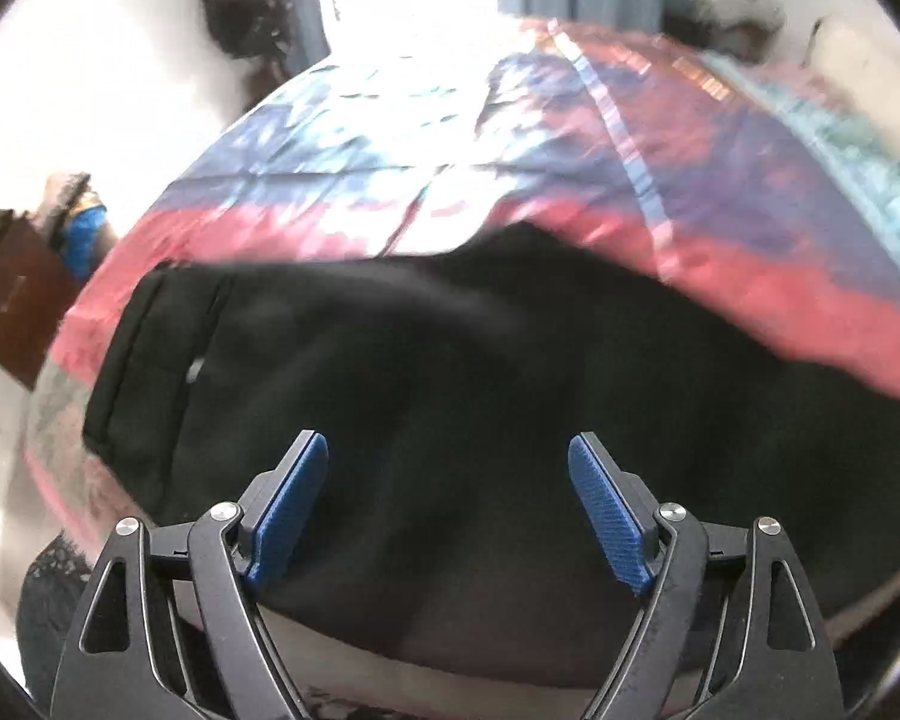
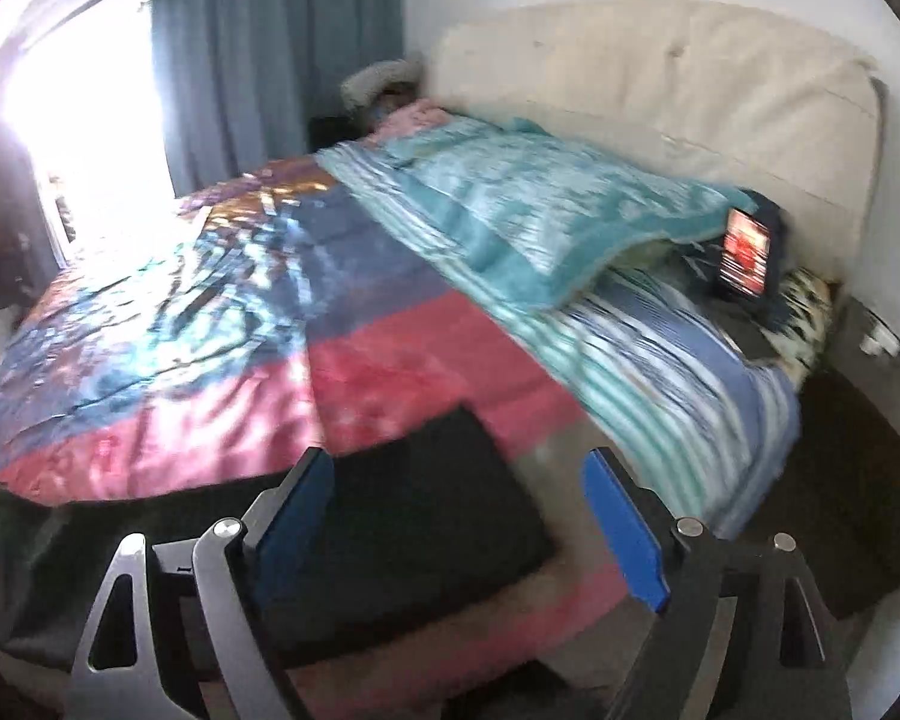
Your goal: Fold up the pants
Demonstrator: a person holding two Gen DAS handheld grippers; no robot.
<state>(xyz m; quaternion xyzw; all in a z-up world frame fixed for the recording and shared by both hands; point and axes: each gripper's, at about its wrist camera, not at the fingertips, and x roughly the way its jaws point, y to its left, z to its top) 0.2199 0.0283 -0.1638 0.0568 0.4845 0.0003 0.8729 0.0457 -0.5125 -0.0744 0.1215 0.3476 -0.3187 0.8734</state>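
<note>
Black pants (image 1: 450, 348) lie flat across the near part of a bed covered by a red, blue and white quilt (image 1: 342, 180). Their waistband (image 1: 144, 348) is at the left end. My left gripper (image 1: 447, 441) hangs open just above the dark cloth, with nothing between its blue pads (image 1: 294, 510). In the right wrist view the other end of the pants (image 2: 426, 510) shows as a dark squared edge on the quilt (image 2: 180, 330). My right gripper (image 2: 459, 456) is open above that end and holds nothing.
A teal pillow (image 2: 540, 210) and a striped blanket (image 2: 660, 372) lie toward the cream headboard (image 2: 660, 78). A lit phone (image 2: 747, 252) stands propped beside the pillow. Blue curtains (image 2: 270, 48) frame a bright window. Brown furniture (image 1: 12, 306) stands left of the bed.
</note>
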